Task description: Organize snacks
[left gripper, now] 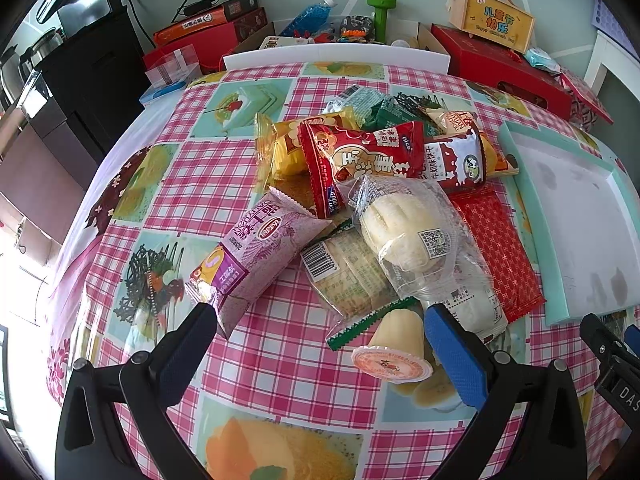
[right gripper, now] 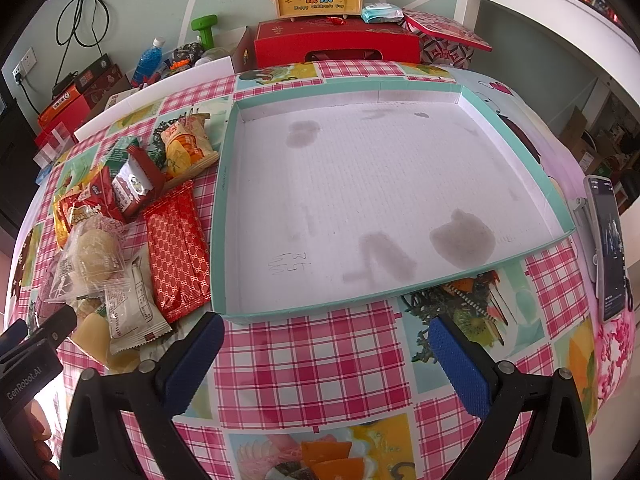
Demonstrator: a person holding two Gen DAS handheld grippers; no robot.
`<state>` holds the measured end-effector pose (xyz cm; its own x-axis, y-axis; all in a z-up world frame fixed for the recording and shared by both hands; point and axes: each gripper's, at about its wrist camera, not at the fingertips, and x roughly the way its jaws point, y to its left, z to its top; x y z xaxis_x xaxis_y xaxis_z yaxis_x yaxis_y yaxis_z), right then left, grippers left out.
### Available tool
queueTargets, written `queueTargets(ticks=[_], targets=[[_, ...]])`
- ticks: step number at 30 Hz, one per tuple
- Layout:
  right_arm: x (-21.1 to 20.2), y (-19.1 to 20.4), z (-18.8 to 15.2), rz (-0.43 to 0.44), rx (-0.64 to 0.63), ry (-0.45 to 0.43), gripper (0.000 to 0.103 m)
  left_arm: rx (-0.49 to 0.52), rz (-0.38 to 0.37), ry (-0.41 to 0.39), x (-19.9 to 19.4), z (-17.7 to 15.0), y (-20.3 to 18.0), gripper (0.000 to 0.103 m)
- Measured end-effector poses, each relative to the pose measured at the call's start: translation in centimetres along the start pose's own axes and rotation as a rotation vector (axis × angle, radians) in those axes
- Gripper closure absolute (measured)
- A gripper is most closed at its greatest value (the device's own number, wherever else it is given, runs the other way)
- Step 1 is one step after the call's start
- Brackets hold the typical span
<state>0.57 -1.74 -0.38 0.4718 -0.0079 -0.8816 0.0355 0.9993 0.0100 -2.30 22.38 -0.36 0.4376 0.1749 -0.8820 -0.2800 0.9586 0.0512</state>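
Snacks in crinkly wrappers lie in a loose heap (left gripper: 380, 200) on the pink checked counter (left gripper: 280, 360), just left of the shallow teal-rimmed cardboard tray (right gripper: 516, 136), which holds nothing yet. So sorting looks not started.

Left tongs (left gripper: 320, 332) gape wide, empty, low over the near edge of the heap. Between them: a pale yellow jelly cup with an orange foil lid (left gripper: 394, 354) lying on its side, and the tail of a clear bag with white buns (left gripper: 408, 232). A purple puffed packet (left gripper: 256, 256) is just beside the left finger.

Right tongs (right gripper: 326, 344) also spread wide, empty, hovering at the tray's near rim.

Best first pick, I'd say: the jelly cup. It is rigid, loose, on the outside of the pile. Close across its tapered body, not the lid; it may roll. Keep the buns' clear film out of the bite or the bag drags along. The flat red patterned foil pouch (right gripper: 178, 252) touches the tray wall; slide it later.
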Motion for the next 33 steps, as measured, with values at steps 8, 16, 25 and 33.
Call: queueTargets(ticks=[8, 16, 25, 33], targets=[[-0.4, 0.4, -0.1, 0.026, -0.018, -0.025, 0.0, -0.021, 0.005, -0.007, -0.3, 0.0, 0.8, 0.0], [-1.0, 5.1, 0.4, 0.211, -0.114, -0.063, 0.0, -0.144, 0.021, -0.006, -0.6, 0.4, 4.5, 0.0], [-0.5, 10.3, 2.6, 0.344, -0.167, -0.085, 0.0, -0.208, 0.025, -0.006, -0.2, 1.7, 7.8, 0.0], [1.1, 14.2, 3.6, 0.394, -0.246, -0.034, 0.008, -0.201, -0.052, 0.03, 1.6, 3.7, 9.4, 0.0]])
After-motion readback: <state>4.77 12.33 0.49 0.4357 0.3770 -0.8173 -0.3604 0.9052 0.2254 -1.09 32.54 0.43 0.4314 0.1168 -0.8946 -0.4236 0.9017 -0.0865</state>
